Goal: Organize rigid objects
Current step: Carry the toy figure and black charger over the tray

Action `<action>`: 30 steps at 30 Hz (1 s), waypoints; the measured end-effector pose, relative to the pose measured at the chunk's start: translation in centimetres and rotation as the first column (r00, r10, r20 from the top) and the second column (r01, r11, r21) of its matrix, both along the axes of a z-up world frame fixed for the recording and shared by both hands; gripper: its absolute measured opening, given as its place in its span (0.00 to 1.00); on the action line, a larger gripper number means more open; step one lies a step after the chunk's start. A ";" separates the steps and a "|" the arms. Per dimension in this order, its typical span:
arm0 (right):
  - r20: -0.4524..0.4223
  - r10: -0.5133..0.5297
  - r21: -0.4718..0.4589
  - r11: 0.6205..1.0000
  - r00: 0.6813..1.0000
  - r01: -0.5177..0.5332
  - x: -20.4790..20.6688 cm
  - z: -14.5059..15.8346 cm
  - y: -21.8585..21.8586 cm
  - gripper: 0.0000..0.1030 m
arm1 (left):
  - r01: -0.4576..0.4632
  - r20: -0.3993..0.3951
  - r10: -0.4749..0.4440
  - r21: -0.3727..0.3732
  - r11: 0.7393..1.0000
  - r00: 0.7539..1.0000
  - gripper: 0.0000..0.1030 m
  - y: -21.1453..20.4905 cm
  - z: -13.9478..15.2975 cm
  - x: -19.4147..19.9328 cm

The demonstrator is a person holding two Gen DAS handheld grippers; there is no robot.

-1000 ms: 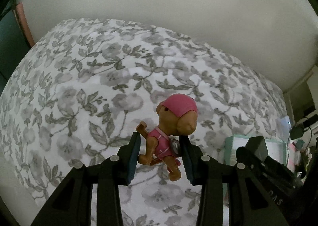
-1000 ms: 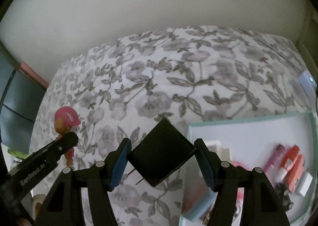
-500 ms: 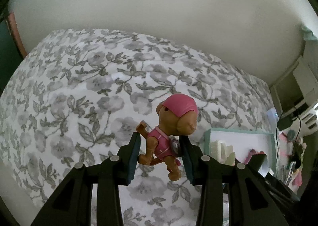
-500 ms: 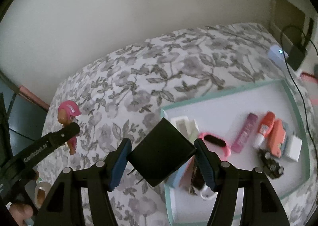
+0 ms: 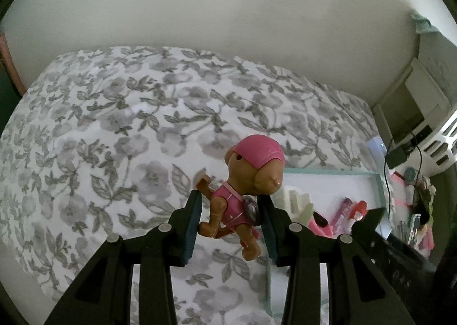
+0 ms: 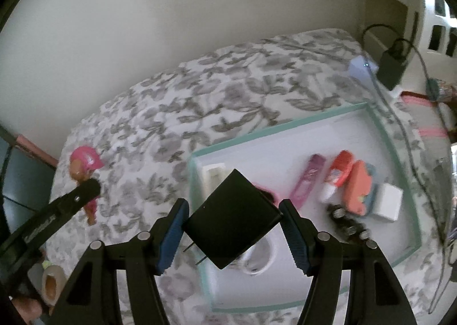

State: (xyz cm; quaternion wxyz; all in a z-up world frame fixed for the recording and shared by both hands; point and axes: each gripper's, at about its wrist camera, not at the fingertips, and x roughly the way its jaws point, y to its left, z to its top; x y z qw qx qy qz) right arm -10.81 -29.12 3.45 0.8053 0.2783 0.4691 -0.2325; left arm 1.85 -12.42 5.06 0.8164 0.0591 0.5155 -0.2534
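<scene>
Both grippers loaded, held above a floral bedspread beside a teal-rimmed tray.

Left gripper (image 5: 231,222) is clamped on a brown toy dog (image 5: 242,196) in pink cap and vest, over the bedspread (image 5: 114,130) just left of the tray (image 6: 400,150). Right gripper (image 6: 232,228) is clamped on a black plug adapter (image 6: 232,218), corner-up, prongs pointing down-left, over the tray's left part. Tray holds a pink tube (image 6: 308,182), an orange-capped bottle (image 6: 338,175), a white cube (image 6: 388,205).

Home bedroom: floral bedspread (image 5: 120,130), plain wall (image 5: 200,5), white shelving (image 5: 422,102).
</scene>
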 end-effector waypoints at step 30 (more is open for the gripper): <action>-0.093 -0.298 0.095 0.947 0.950 0.306 -7.0 -3.5 -9.4 0.66 | 0.319 -0.014 -0.320 0.131 0.939 0.947 0.40 -12.8 -4.4 -10.4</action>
